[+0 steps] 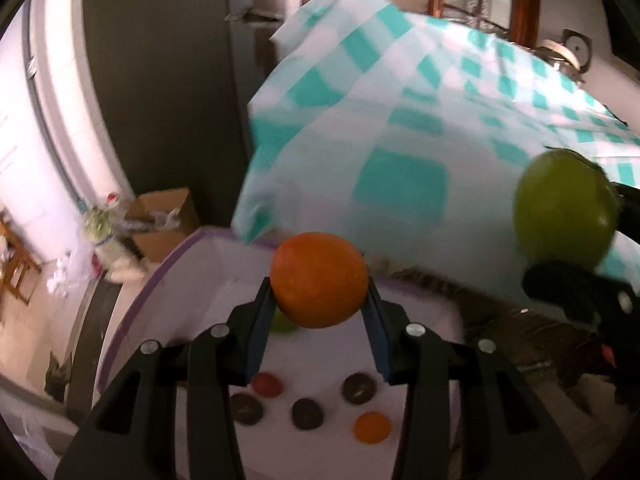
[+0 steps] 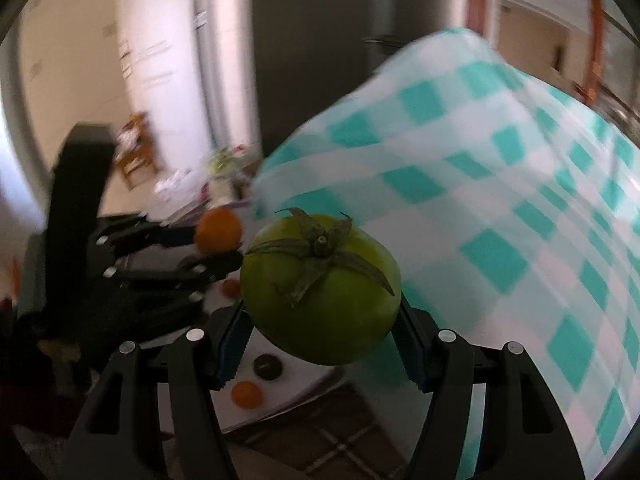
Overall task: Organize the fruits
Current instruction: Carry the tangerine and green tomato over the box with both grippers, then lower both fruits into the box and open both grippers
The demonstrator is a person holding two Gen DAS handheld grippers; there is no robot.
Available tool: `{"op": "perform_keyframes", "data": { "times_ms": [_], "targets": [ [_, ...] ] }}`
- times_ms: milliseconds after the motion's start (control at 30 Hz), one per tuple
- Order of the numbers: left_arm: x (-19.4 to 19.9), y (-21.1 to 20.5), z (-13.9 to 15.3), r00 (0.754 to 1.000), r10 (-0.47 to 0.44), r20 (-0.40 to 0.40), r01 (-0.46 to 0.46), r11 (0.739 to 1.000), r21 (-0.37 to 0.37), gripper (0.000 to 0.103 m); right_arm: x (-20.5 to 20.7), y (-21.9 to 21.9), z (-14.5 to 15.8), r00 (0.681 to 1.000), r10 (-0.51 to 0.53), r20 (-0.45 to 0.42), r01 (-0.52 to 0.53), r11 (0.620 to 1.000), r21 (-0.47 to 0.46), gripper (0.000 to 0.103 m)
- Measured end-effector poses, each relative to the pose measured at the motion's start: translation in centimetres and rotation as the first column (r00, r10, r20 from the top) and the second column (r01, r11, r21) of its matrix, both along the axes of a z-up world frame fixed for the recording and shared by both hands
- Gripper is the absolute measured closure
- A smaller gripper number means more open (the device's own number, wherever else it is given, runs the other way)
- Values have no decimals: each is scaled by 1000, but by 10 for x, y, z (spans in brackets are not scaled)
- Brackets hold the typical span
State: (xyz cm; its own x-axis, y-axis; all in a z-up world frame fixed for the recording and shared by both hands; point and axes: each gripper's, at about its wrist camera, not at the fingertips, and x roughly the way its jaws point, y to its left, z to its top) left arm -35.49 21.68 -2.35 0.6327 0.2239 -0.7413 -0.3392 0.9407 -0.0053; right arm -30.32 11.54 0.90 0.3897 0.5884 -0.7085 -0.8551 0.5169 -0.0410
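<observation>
Left gripper (image 1: 320, 304) pinching an orange fruit (image 1: 319, 279) above a white tray (image 1: 192, 280) bearing small dark and red fruits (image 1: 307, 413); right gripper (image 2: 322, 326) clamped on a green tomato (image 2: 320, 292), both raised beside the teal-checked cloth (image 2: 500, 208)

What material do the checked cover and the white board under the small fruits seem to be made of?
The teal-and-white checked cover looks like thin plastic or oilcloth: it hangs in smooth, stiff folds with a light sheen, though motion blur leaves this open. The white purple-edged board looks rigid and matte, perhaps plastic or coated card; its flat surface and straight thin edge suggest so.
</observation>
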Motion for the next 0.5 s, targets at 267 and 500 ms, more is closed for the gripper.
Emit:
{"op": "perform_keyframes", "data": {
  "times_ms": [267, 500],
  "targets": [
    [-19, 30, -38, 989, 89, -116, -93, 995, -30, 59, -19, 44, -40, 990, 138, -23, -139, 975, -175, 40],
    [-27, 55, -83, 946, 152, -286, -177, 982, -64, 59, -10, 92, -95, 982, 165, -89, -186, 917, -353, 40]
  ]
}}
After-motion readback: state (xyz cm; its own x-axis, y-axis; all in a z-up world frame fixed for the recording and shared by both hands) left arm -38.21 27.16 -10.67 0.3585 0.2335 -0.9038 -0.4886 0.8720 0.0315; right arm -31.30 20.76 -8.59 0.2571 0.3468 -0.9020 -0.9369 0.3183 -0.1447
